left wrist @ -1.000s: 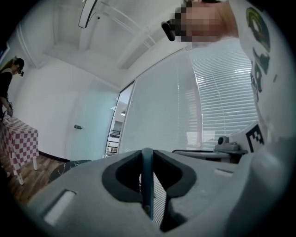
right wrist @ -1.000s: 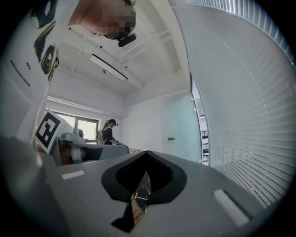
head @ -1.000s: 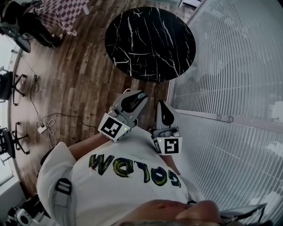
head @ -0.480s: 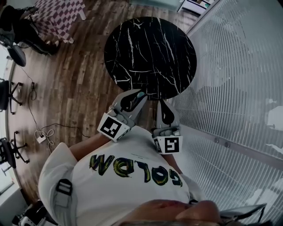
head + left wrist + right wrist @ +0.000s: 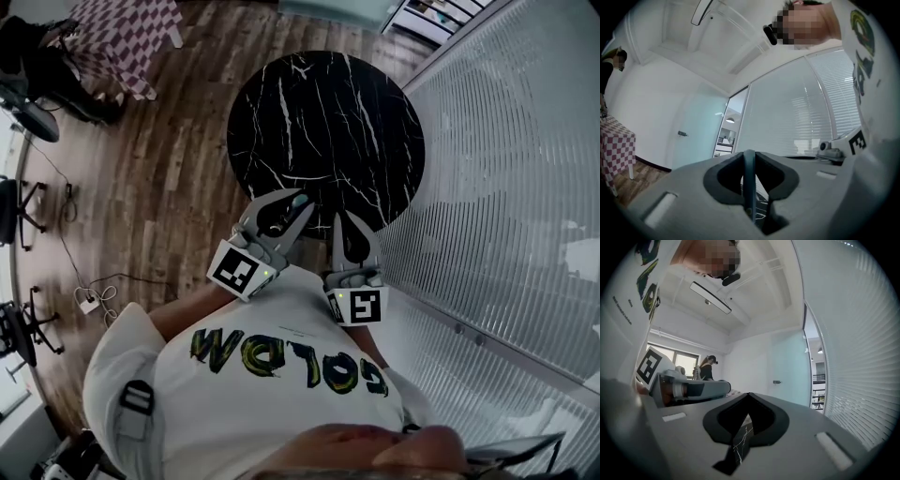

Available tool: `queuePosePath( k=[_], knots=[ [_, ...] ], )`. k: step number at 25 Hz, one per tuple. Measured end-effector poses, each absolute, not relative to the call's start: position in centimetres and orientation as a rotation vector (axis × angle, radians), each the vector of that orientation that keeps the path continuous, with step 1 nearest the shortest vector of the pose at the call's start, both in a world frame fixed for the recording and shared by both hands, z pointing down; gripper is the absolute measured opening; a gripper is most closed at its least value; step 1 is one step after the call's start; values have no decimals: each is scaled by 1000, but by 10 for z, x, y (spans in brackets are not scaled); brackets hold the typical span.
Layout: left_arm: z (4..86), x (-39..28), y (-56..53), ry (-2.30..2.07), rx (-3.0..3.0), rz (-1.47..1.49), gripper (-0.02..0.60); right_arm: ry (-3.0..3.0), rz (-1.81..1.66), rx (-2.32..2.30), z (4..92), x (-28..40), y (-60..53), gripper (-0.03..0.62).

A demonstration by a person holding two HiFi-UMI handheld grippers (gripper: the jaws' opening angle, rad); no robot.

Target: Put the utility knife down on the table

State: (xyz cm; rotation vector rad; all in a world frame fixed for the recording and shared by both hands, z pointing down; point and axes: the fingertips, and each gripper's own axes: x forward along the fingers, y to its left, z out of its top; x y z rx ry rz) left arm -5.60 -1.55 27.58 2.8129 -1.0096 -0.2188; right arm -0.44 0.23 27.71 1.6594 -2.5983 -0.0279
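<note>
The left hand-held gripper (image 5: 292, 204) is pinching the utility knife (image 5: 749, 183) edge-on, with the table (image 5: 323, 122) lying just ahead at twelve o'clock, while the right hand-held gripper (image 5: 343, 223) is sitting closed and empty beside it.

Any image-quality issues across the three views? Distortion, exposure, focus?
Head view: strong fisheye, the blinds bow into curves; the marble table is dark but its white veins read sharp. Left gripper view: black vignette corners, white walls nearly blown out, the utility knife between the jaws close-up and soft. Right gripper view: same vignette, jaws soft, room behind fairly crisp.
</note>
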Motion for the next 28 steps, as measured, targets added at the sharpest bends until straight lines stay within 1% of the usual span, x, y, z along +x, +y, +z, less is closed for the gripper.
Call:
queuePosePath(
  k=[6,12,19,28],
  knots=[
    [285,-61,-42,-998,2803,-210,74,-2591,15,1664,285,-10,-22,2],
    [293,-49,-55,-985,2774,-181,74,-2585,45,1659,291,0,-35,2],
    [290,-20,-58,-983,2782,-167,74,-2596,80,1682,292,30,-38,2],
    [283,24,-68,-1016,2801,-160,74,-2602,41,1667,288,81,-50,2]
  ],
)
